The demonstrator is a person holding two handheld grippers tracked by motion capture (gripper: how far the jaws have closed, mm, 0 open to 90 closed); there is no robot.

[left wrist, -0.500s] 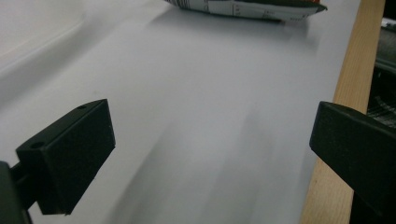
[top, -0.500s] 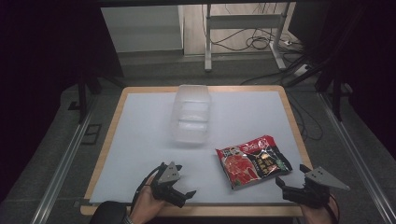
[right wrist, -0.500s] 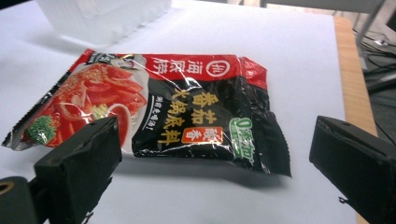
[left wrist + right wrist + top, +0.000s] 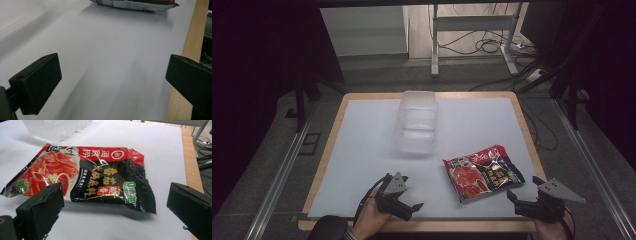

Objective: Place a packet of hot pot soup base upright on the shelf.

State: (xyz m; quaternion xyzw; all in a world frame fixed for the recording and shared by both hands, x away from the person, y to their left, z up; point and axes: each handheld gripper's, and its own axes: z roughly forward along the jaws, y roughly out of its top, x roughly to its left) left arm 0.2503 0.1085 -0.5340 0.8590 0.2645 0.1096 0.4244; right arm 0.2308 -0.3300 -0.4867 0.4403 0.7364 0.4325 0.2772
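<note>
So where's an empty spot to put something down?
The white mat is bare left of the clear container, and right of it, beyond the red sauce packet. It is crowded at the near edge, between the left gripper and right gripper.

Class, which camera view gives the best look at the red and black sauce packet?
The right gripper view: the sauce packet lies close, whole, with its print readable. The high view shows it small but places it near the clear container. The left gripper view catches just its edge.
</note>
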